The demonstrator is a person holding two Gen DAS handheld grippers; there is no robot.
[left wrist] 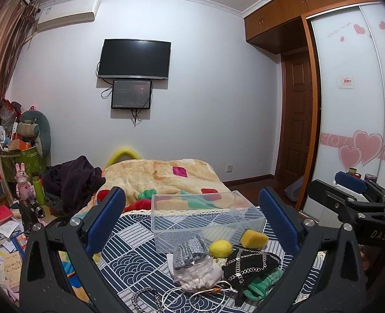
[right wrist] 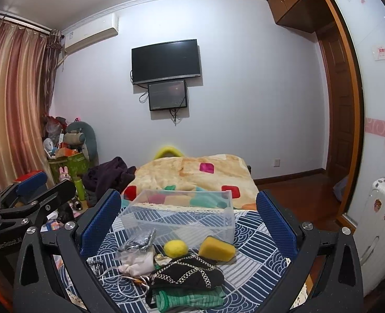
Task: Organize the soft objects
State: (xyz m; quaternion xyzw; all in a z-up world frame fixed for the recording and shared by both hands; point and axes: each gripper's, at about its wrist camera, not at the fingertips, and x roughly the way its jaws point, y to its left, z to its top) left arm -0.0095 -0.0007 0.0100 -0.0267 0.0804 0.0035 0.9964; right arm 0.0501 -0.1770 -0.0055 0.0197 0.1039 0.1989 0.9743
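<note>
A clear plastic bin [left wrist: 205,219] [right wrist: 182,216] stands on the patterned bedspread. In front of it lie a yellow sponge [left wrist: 253,238] [right wrist: 217,247], a yellow ball [left wrist: 220,248] [right wrist: 175,248], a grey knit item in a plastic bag [left wrist: 191,251] [right wrist: 137,242], a pale cloth pouch [left wrist: 200,276] [right wrist: 137,264], a black cloth with chain trim [left wrist: 249,262] [right wrist: 187,272] and a green knit cloth [left wrist: 262,284] [right wrist: 189,300]. My left gripper [left wrist: 192,221] is open and empty above the pile. My right gripper [right wrist: 189,224] is open and empty too.
White and braided cables [left wrist: 182,297] lie at the front of the pile. A blanket [left wrist: 166,180] covers the far bed. Dark clothes [left wrist: 72,180] and clutter sit left. A white suitcase [right wrist: 380,221] stands right. The right gripper [left wrist: 349,193] shows in the left view.
</note>
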